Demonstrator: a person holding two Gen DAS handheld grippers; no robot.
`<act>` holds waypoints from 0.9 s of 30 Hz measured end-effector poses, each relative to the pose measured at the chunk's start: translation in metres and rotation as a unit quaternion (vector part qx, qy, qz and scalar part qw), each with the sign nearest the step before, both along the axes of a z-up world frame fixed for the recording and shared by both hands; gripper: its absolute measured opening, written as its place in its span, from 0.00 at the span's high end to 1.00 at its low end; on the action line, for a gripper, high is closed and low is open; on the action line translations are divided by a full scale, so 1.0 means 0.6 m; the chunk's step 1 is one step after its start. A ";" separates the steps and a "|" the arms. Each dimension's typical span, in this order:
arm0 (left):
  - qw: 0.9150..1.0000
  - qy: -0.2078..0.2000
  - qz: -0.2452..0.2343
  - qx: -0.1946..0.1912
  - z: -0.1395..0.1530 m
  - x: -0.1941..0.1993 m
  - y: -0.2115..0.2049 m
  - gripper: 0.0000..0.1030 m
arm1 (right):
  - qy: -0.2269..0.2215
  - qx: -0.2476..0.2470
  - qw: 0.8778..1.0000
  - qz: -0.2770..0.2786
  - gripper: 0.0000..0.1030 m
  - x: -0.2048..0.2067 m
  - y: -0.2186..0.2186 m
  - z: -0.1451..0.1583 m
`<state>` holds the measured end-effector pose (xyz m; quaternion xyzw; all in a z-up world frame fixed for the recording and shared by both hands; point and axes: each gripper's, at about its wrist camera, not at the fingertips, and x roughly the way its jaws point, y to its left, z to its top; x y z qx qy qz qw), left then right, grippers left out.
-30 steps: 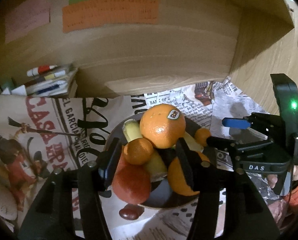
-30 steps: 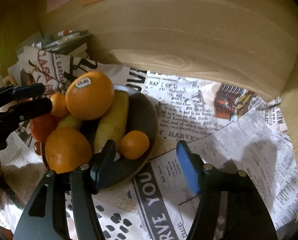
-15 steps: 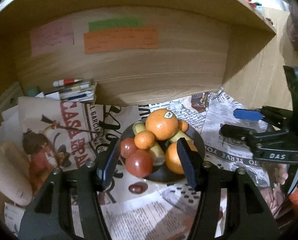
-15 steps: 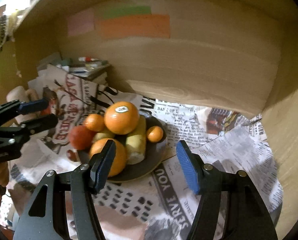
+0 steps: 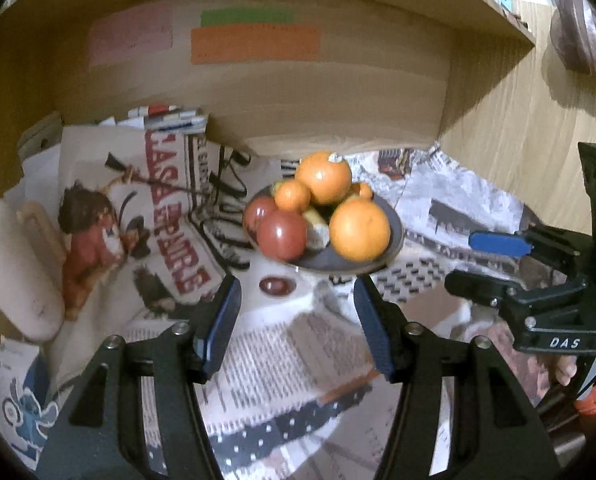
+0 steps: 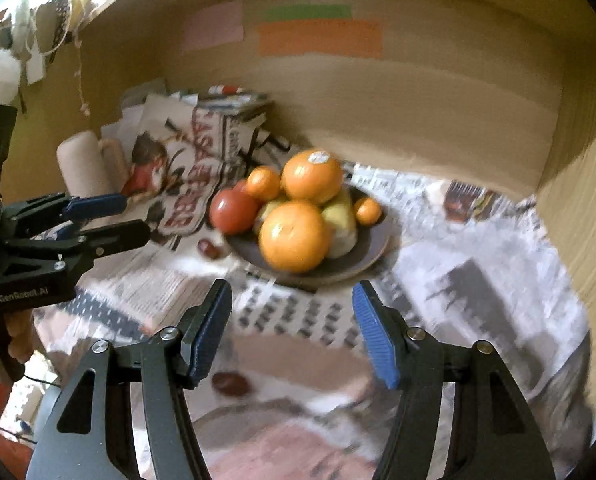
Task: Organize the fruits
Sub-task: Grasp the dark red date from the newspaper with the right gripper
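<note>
Newspaper (image 5: 306, 344) bears one bowl (image 5: 392, 236), two big oranges (image 5: 360, 229).

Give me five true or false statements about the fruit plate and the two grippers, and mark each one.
1. The fruit is piled on a dark plate. True.
2. The left gripper is clamped on an orange. False: its jaws stand open with nothing between them.
3. A small dark fruit lies on the newspaper beside the plate. True.
4. The stickered orange sits at the bottom of the pile. False: it rests on top.
5. The right gripper holds a red fruit. False: it is open and empty, and the red fruit lies on the plate.
</note>
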<state>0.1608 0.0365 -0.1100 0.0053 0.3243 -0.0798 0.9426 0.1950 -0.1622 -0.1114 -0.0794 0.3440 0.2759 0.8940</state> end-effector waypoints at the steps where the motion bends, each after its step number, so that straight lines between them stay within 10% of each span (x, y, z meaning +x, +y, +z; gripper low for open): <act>1: 1.000 0.002 0.002 0.002 -0.007 -0.005 0.001 0.43 | 0.008 0.001 1.000 0.003 0.42 -0.003 0.003 -0.008; 13: 0.998 0.054 0.010 -0.009 -0.071 -0.017 0.019 0.43 | 0.071 -0.023 0.997 0.034 0.60 -0.032 0.030 -0.084; 27: 0.997 0.074 -0.012 0.001 -0.065 0.060 0.014 0.43 | 0.043 -0.002 0.999 0.004 0.74 0.005 -0.001 -0.039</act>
